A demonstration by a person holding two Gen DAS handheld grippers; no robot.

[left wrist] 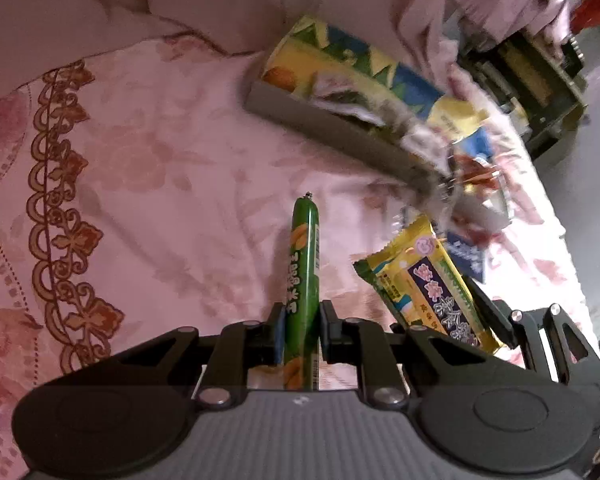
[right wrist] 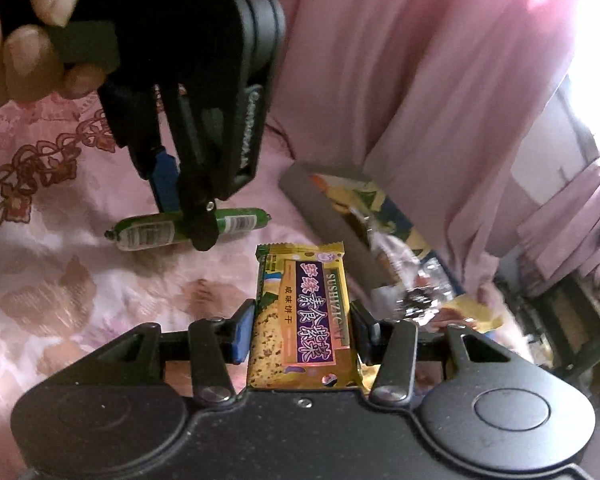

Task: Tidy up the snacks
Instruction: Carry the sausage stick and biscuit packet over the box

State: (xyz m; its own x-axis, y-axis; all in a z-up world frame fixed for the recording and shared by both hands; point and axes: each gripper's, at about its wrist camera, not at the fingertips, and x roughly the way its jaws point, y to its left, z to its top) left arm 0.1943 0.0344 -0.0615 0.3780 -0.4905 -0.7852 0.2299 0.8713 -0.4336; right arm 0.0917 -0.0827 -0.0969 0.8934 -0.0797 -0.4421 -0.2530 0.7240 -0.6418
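Observation:
My left gripper [left wrist: 300, 320] is shut on a green sausage stick [left wrist: 303, 280] that points forward over the pink bedsheet [left wrist: 160, 168]. It also shows in the right wrist view [right wrist: 192, 220], gripping the sausage [right wrist: 236, 222] across its middle. My right gripper [right wrist: 302, 320] is shut on a yellow cracker packet with a purple label [right wrist: 304, 312]; that packet also shows in the left wrist view [left wrist: 424, 280]. A grey box [left wrist: 332, 128] holding several snack bags lies ahead to the right; in the right wrist view its wall [right wrist: 320, 208] is just beyond the packet.
A pink curtain or cloth [right wrist: 420, 60] hangs behind the box. The bed's edge runs down the right, with grey floor [left wrist: 596, 160] and a dark shelf unit [left wrist: 540, 80] beyond it. Loose wrappers [right wrist: 416, 300] spill from the box's near end.

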